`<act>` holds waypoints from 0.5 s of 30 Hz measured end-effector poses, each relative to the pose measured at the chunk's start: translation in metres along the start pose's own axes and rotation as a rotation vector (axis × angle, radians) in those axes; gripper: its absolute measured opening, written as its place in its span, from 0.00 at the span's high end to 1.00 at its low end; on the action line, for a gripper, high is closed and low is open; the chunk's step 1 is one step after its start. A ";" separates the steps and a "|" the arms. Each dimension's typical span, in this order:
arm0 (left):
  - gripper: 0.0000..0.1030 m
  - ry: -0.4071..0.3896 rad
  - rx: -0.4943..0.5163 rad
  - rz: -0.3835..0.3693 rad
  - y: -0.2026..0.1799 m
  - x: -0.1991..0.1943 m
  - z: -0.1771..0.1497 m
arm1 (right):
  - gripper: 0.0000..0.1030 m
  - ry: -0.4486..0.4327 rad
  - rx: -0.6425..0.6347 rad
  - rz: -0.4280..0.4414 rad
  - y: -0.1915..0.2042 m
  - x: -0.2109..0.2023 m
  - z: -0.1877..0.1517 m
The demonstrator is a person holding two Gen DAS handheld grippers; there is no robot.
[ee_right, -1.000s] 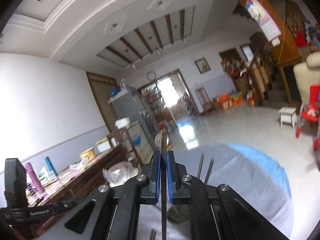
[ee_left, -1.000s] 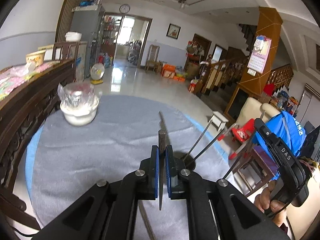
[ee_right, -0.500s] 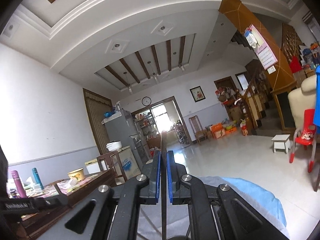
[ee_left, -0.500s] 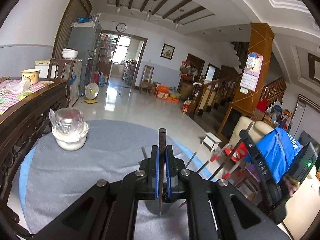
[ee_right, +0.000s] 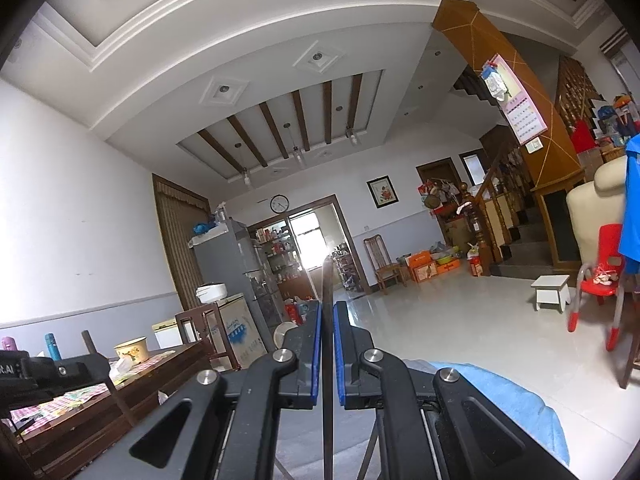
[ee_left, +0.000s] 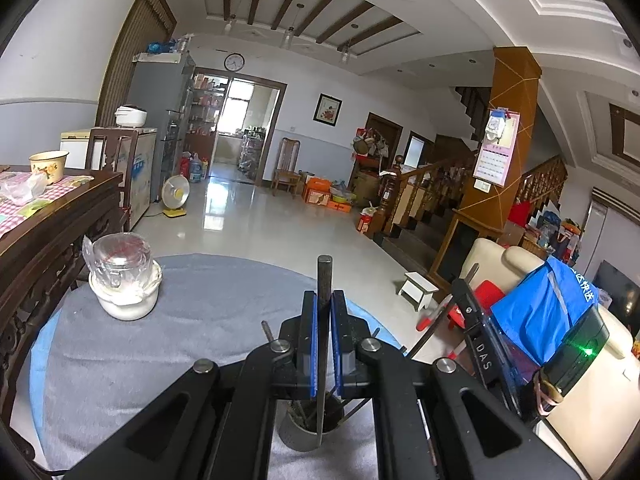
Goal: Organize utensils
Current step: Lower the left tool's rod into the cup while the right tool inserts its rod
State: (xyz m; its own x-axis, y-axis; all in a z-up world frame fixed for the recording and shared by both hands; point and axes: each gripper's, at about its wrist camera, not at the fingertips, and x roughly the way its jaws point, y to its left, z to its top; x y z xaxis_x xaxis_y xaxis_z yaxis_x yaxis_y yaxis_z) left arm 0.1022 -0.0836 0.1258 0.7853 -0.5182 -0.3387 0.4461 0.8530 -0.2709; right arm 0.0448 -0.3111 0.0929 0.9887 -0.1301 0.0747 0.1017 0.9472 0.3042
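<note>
The left gripper (ee_left: 324, 344) has its blue-padded jaws pinching a thin dark metal chopstick (ee_left: 324, 280), held upright, its lower end reaching into the small grey cylindrical holder cup (ee_left: 310, 432) that stands on the table directly beneath. Other slim utensils already lean in that cup, their tips (ee_left: 266, 330) poking up on both sides of the jaws. The right gripper (ee_right: 327, 354) is likewise pressed onto a second slender dark metal chopstick (ee_right: 328, 280), held upright and raised, with its camera looking out over the room rather than down at the cup.

The step in hand appears to be dropping utensils into the holder: the left one is partly entered, the right one waits. Next, the left jaws likely need to part so the stick slides down among the others, then lift straight up to avoid tipping the light cup. The round table with grey cloth (ee_left: 208, 320) also carries a white bowl under a plastic-wrapped glass jar (ee_left: 122, 276), well apart from the cup.
</note>
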 end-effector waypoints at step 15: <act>0.94 -0.003 0.014 0.013 -0.012 0.022 0.007 | 0.94 0.020 -0.001 -0.013 -0.003 0.015 -0.009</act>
State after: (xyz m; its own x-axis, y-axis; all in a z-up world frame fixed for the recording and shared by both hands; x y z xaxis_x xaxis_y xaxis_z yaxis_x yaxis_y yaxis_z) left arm 0.1173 -0.1047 0.1282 0.7923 -0.5067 -0.3398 0.4417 0.8606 -0.2534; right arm 0.0600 -0.3133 0.0844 0.9893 -0.1368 0.0513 0.1151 0.9458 0.3038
